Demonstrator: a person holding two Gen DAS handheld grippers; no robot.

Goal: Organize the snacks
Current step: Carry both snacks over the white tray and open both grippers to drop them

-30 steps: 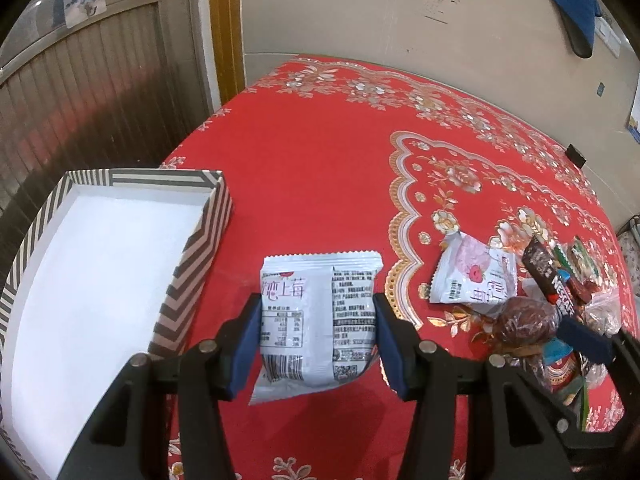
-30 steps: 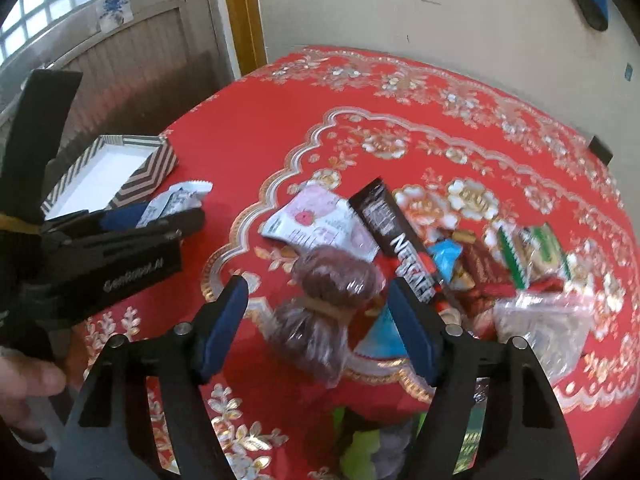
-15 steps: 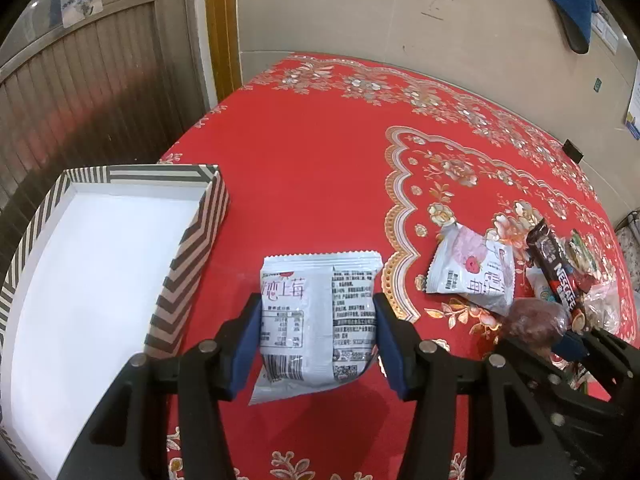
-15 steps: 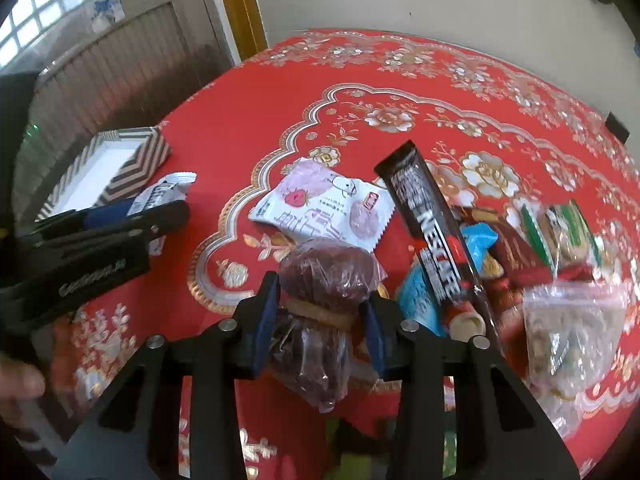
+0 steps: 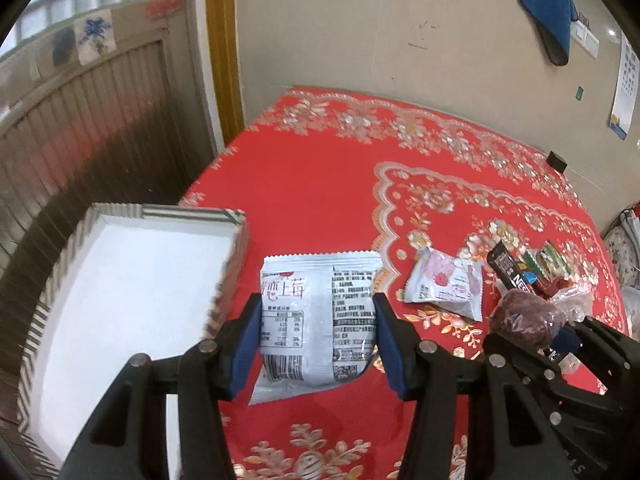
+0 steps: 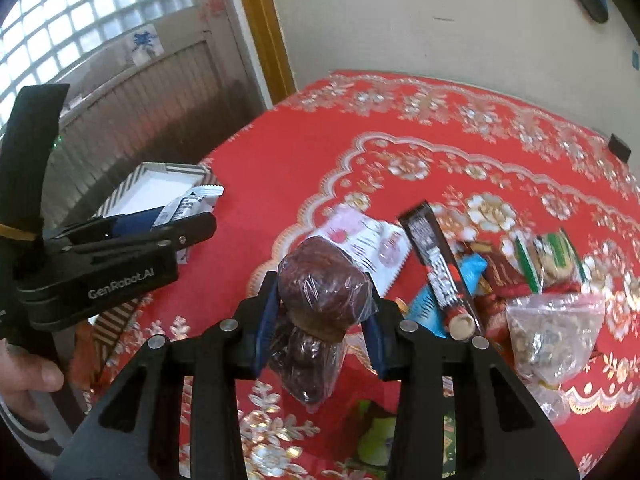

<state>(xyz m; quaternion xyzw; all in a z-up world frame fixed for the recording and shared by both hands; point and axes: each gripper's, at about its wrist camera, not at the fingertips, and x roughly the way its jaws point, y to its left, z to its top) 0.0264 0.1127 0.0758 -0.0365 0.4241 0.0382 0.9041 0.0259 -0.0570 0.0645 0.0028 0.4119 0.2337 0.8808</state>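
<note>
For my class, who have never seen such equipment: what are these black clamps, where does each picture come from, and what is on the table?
A person holds two hand-operated grippers; each carries a camera that looks along its fingers. The left gripper pinches a silver snack packet beside a striped cardboard box with a white inside. The right gripper grips a clear bag of dark brown snacks. On the red flowered tablecloth lie a pink-and-white packet, a black chocolate bar and more snacks.
</note>
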